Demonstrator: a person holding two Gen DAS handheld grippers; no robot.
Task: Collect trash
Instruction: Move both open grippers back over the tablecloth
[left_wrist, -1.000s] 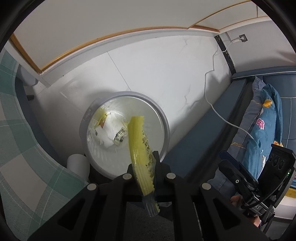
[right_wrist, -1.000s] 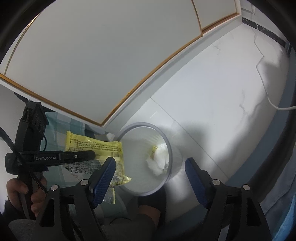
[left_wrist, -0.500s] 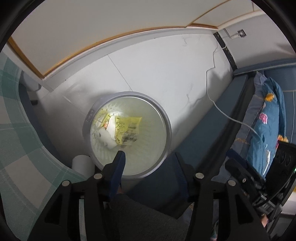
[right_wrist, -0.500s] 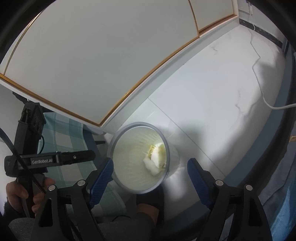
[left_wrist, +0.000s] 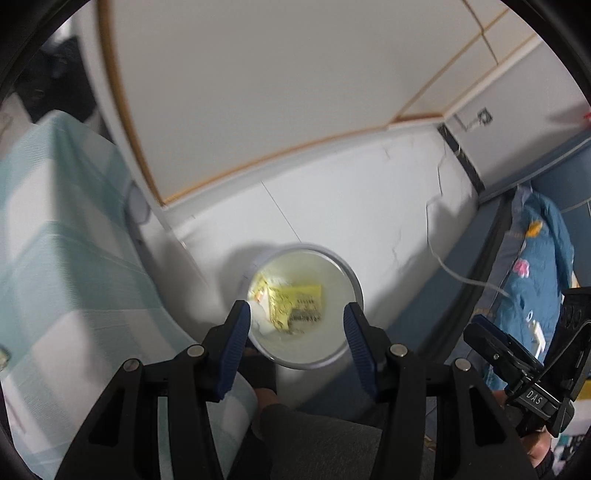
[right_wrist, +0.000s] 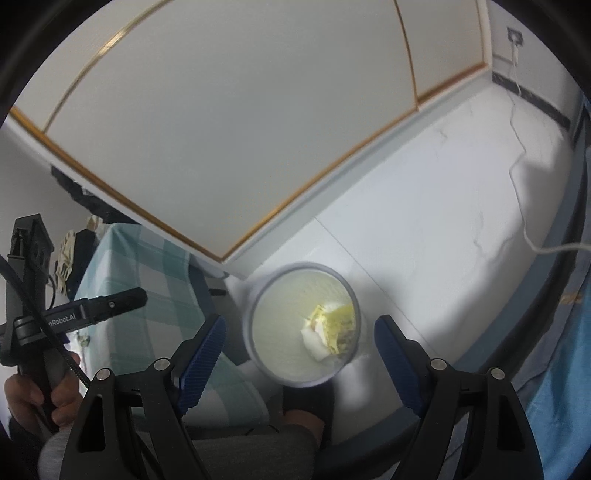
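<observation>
A round translucent trash bin (left_wrist: 351, 280) stands on the white floor; it also shows in the right wrist view (right_wrist: 258, 310). A yellow printed wrapper (left_wrist: 295, 304) lies inside it on white crumpled paper (right_wrist: 314, 339); the wrapper also shows in the right wrist view (right_wrist: 338, 326). My left gripper (left_wrist: 297, 338) is open and empty, high above the bin. My right gripper (right_wrist: 299, 350) is open and empty, also above the bin. The left gripper's body shows at the left of the right wrist view (right_wrist: 92, 308).
A table with a green checked cloth (left_wrist: 55, 258) stands left of the bin. A white cabinet (left_wrist: 258, 92) with wood trim is behind. A white cable (right_wrist: 524, 206) runs over the floor. A blue bed with a floral pillow (left_wrist: 535, 266) is on the right.
The left gripper opened and dropped the yellow wrapper into the bin. Both grippers have since risen away from the bin, which looks smaller now.
</observation>
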